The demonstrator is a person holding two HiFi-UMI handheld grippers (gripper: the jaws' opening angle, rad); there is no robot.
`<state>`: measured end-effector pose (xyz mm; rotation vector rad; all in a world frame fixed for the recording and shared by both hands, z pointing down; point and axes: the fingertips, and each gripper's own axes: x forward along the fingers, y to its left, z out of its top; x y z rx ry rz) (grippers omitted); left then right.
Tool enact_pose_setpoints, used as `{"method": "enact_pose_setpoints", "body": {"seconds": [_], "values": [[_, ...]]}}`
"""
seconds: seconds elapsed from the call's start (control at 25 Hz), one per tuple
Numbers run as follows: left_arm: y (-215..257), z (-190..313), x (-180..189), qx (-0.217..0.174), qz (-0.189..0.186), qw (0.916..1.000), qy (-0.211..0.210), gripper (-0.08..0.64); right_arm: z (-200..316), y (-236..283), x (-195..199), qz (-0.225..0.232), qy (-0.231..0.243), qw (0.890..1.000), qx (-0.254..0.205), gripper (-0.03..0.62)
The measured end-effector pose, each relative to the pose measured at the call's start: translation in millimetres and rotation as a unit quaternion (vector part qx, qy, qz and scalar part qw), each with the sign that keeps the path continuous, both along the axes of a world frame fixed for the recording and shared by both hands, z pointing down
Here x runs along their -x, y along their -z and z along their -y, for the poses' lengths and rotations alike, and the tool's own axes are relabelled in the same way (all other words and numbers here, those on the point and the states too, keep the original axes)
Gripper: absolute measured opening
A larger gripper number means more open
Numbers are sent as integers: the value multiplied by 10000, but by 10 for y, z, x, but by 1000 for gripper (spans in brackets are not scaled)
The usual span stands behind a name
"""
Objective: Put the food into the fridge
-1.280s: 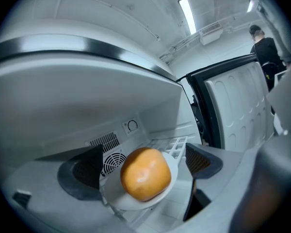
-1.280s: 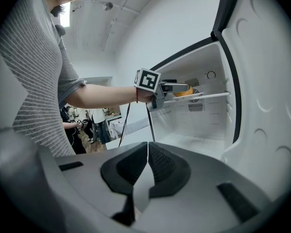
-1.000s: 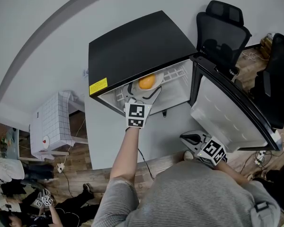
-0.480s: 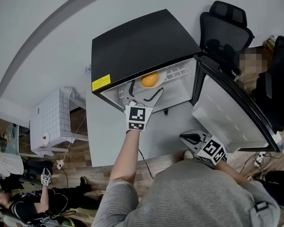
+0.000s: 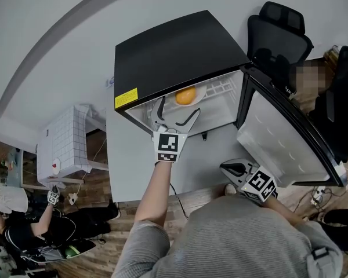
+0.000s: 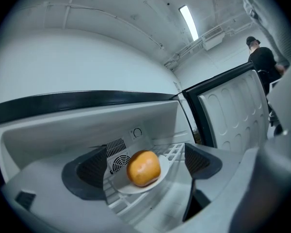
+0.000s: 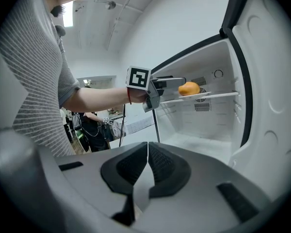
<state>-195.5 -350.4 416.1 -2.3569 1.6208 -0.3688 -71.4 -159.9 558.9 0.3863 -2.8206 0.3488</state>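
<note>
Orange [image 6: 143, 168]: sits on a white plate [image 6: 117, 187] on the wire shelf [image 6: 173, 154], high inside the open fridge [image 5: 180, 51].
Left gripper [image 5: 178, 108]: at the fridge mouth, jaws spread wide, holding nothing; the plate lies just ahead.
Right gripper [image 7: 146, 160]: low, near the person's body, beside the open door [image 5: 278, 138]; jaws pressed together, empty.

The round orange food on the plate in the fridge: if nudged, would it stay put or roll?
Probably apt to roll: the orange food looks rounded and smooth, sitting loose on a shallow white plate. The plate itself may slide, since it rests on a wire shelf. It looks firm, not floppy.
</note>
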Motion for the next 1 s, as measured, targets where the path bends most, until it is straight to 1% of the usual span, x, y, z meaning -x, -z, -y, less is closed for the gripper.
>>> {"method": "enact_pose_setpoints", "body": {"seconds": [0.28,0.36,0.52,0.6,0.68,0.8,0.88,1.0], "values": [[-43,-41,-13,56,81,10000,-4,479,-16,10,-1,34,-8,10000,31,12],[-22,-55,-4,15,69,10000,24,432,-14,7,-9,32,-21,10000,24,12],[46,-80,48,-102,33,9999,132,305,-15,5,-20,15,-42,10000,22,13],[72,-94,72,-142,66,9997,179,216,-22,-18,-28,-7,-38,10000,40,12],[86,-105,90,-148,77,9997,193,156,-23,-17,-24,-26,-41,10000,36,12],[86,-116,118,-116,63,9997,211,42,-28,20,-5,-37,-9,10000,15,12],[83,-123,130,-87,20,9998,201,15,-29,17,-2,-31,9,10000,-16,12],[70,-137,134,-61,-19,9998,165,11,-22,14,-1,-32,-1,10000,-1,12]]}}
